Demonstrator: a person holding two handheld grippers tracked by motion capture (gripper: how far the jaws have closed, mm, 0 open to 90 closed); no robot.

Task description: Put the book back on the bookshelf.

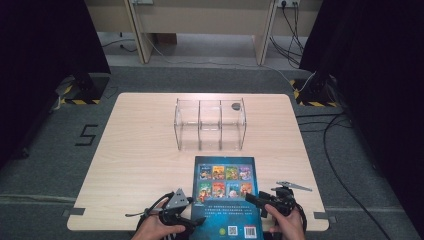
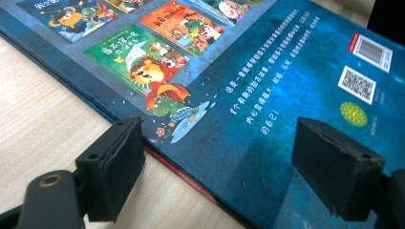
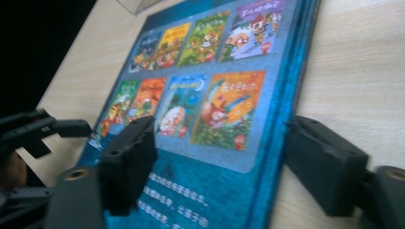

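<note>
The book [image 1: 225, 195] lies flat at the table's [image 1: 135, 165] near edge, each edge between the unclosed jaws of the left gripper [image 2: 217, 155] and right gripper [image 3: 219, 162], so closing unevenly could likely skew it sideways.

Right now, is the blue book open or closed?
Closed. The blue book lies flat on the table with its back cover up, barcode showing, and its pages stacked together along the edge in the right gripper view.
</note>
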